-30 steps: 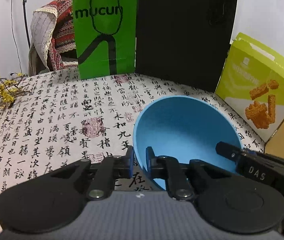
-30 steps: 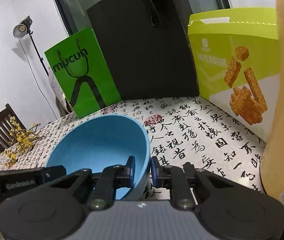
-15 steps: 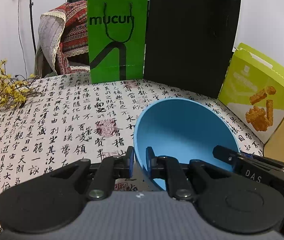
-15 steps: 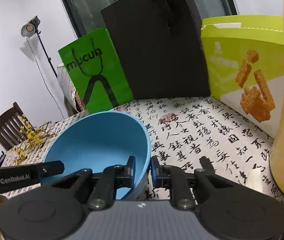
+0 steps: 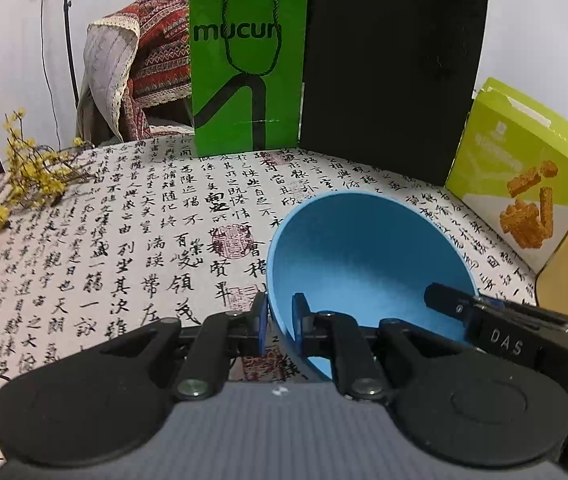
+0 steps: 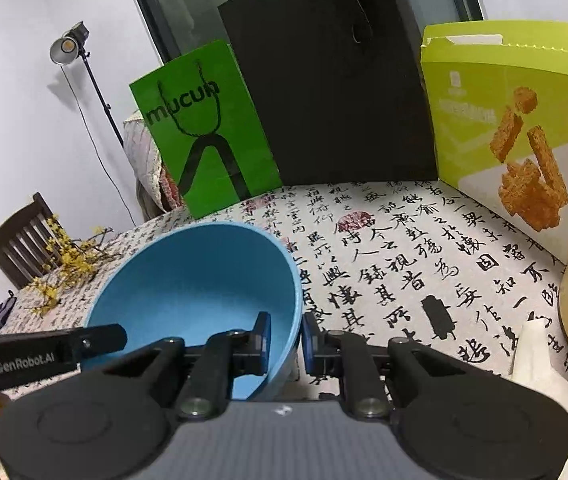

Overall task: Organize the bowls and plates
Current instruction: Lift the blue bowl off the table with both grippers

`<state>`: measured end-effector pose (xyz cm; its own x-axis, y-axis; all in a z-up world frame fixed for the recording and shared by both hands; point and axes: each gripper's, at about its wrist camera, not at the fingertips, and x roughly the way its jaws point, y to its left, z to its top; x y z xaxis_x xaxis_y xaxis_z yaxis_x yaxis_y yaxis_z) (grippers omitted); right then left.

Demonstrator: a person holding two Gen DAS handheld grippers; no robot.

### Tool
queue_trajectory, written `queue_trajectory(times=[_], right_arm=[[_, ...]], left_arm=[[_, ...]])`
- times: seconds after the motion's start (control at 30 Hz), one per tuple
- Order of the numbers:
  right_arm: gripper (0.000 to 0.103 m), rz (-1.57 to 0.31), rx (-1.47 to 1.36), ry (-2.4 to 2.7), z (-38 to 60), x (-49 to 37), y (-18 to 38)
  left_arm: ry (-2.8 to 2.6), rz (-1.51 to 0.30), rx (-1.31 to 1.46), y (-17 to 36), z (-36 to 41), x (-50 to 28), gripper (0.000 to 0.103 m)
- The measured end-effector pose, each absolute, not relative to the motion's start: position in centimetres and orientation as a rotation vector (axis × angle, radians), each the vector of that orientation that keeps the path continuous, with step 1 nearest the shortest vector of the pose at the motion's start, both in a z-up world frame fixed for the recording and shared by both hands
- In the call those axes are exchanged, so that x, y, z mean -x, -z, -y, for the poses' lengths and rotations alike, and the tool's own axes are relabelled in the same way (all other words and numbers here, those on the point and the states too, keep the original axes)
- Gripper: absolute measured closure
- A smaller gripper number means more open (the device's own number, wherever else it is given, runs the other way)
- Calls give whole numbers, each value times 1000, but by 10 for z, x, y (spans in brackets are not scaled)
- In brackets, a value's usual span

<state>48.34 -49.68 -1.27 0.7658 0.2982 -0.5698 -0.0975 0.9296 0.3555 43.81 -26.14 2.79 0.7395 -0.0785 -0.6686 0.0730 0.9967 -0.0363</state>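
Blue bowl [image 5: 368,264] (nothing inside) is pinched at opposite rims by left gripper [image 5: 278,322] and right gripper [image 6: 286,338]; only the right view shows a lamp [image 6: 69,46] at 10 o'clock.

the bowl [image 5: 368,256] is plain sky blue inside and out. the tabletop [image 5: 124,240] wears a cream cloth printed with black calligraphy and faded red seal stamps. one paper bag [image 5: 246,68] is bright green with black lettering and a black forked stripe, the bag beside it [image 5: 392,72] matte black. the box [image 5: 524,184] is lime green and white with orange-brown snack pieces pictured. the flowers [image 5: 24,176] are yellow. the draped cloth [image 5: 152,60] is red, patterned in zigzags.
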Motion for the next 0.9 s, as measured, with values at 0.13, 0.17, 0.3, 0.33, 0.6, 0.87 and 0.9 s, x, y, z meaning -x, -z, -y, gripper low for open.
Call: queue_trajectory(times=[0.13,0.17,0.3,0.33,0.6,0.87,0.9], right_arm=[[87,-647,-321,-221,496,-480,10],[87,-647,-320,-218,496,-480,10],[87,-662,-338,-234,494,-481,11],[87,-663,-338,-236,493,-481,10],[87,-651,-290,-247,476,-475,-2],[87,-617,-268,-283,448,-456,-24],[87,-609,-259,-285,443,-453,-27]], left_arm=[[84,-729,-23,-32,263,-435,90],[89,-731,-23,-33,263,-435,90],[76,-725,-18,-34,261,-427,89],[72,-725,-16,-34,260,-425,89],[48,-729,19,-39,245,-414,89],[19,-705,38,-53,216,-391,89],[16,-702,45,-55,212,-389,90]])
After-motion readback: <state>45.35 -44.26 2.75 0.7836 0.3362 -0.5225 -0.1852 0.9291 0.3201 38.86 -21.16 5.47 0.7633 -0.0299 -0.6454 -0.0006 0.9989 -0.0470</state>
